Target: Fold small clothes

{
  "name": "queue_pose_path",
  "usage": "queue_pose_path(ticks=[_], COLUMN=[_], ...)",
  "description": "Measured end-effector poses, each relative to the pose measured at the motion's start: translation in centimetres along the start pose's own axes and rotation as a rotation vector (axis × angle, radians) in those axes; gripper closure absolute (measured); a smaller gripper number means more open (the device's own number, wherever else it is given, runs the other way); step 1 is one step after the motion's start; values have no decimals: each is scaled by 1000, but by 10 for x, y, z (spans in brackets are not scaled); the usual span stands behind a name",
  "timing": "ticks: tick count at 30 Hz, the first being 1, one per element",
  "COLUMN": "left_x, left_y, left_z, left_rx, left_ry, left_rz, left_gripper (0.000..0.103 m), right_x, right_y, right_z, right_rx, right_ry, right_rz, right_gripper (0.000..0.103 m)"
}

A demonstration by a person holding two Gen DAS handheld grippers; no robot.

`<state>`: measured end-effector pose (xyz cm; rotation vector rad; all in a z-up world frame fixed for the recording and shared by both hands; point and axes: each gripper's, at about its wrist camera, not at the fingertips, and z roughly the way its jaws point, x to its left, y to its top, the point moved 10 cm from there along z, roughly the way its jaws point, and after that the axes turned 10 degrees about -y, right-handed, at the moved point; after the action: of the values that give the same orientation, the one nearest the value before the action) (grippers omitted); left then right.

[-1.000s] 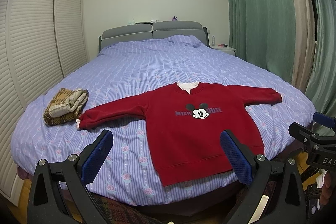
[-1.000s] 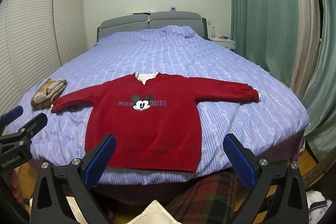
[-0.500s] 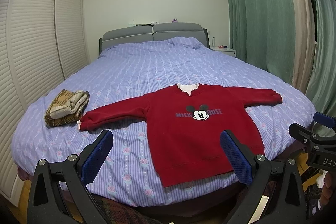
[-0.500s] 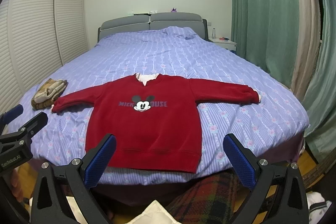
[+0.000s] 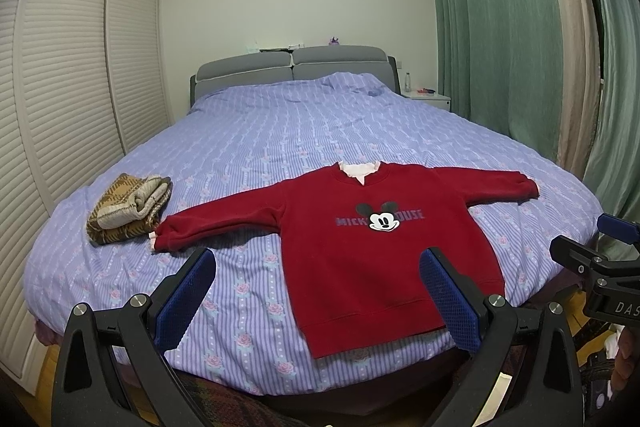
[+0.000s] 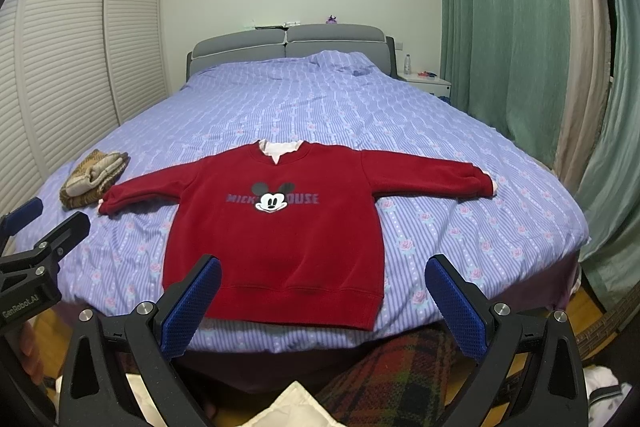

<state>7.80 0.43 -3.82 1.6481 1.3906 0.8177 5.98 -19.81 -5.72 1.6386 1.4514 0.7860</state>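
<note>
Nearest, left claw [image 5: 316,293] with black arms and blue mesh-textured pads [image 5: 185,293], spread wide, gripping nothing, poised short of the foot of the bed. Right claw [image 6: 322,301] likewise wide apart and empty, blue pads [image 6: 456,307] flanking the hem from the right wrist view; part of it visible at the right edge of the left wrist view. Below the right claw, a red-and-green plaid fabric [image 6: 384,375] and a cream cloth corner [image 6: 288,407].

Just beyond, spread flat and face up near the foot of the lavender striped, rose-patterned bed cover [image 5: 280,131]: a small red fleece sweatshirt with a cartoon mouse print [image 5: 376,239], sleeves stretched straight out to both sides, hem close to the bed's edge, pale pink collar showing at the neck. Unfolded.

Beside the tip of the left-hand sleeve, just touching or nearly so: a folded brown-and-cream plaid knit garment [image 5: 128,207].

Farther back, a grey padded headboard [image 5: 292,67], a white nightstand [image 6: 426,81] carrying a small bottle, white louvred wardrobe doors [image 5: 68,75] on the left, green curtains [image 5: 496,27] on the right.
</note>
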Motion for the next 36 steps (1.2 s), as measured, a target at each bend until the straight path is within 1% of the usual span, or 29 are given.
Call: queue_pose_path(ticks=[15,19,23,25,26,30,36], left_x=[0,4,16,27,35,65,128], left_y=[-1,-4,-9,-11,-12,-12,-1], left_z=[0,4,12,18,20,28,40], left_rx=[2,8,17,30,34,36,26], left_ry=[1,7,28,52,64,114,300], left_rz=[-2,-18,-56,-87,-109,-174,-177], left_gripper=[0,0,0,0,0,0,0], right_x=[0,1,2,6,10,43,108], right_y=[-1,-2,3,9,13,25,41], right_z=[1,4,13,21,25,48,87], right_rx=[5,11,-7,-12,-21,-18,5], right_ry=[-2,-4,-42,-61,-54,5,126], right_rz=[-2,-12,-37,-42,-45,-73,-125], right_gripper=[1,1,1,1,1,1,1])
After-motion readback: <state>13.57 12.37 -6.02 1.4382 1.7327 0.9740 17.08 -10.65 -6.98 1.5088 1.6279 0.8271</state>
